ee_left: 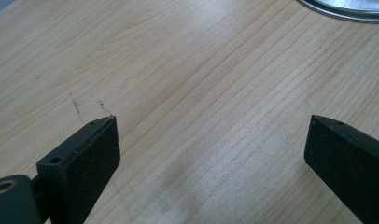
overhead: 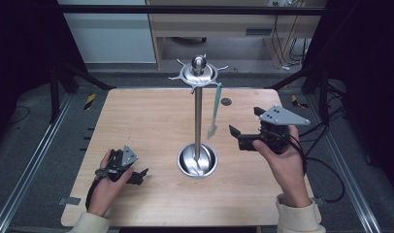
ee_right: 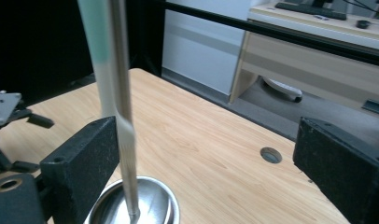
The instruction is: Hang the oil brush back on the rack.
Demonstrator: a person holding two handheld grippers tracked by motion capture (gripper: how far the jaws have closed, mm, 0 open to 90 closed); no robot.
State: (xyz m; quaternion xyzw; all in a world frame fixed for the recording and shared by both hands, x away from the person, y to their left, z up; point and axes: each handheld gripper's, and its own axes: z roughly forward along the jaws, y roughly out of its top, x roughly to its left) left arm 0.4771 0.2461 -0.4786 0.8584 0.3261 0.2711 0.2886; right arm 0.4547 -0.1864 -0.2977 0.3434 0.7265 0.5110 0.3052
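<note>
Both grippers are standing open near a metal rack with a utensil hanging from it.

The rack (overhead: 198, 116) is standing upright at the middle of the wooden table (overhead: 151, 116), its pole rising from a round dish-shaped base (overhead: 197, 160) to a hooked top plate (overhead: 199, 73). A pale green-handled utensil (overhead: 215, 109), possibly a fork though its tip is blurred, is hanging from a hook on the right side of the plate, dangling beside the pole and clear of the table. The right gripper (overhead: 243, 128) is hovering just right of the utensil with its jaws spread wide, gripping nothing and pointing toward the pole. The left gripper (overhead: 139, 175) is resting low on the table at the near left, well apart from the rack, its jaws also parted over bare wood.
</note>
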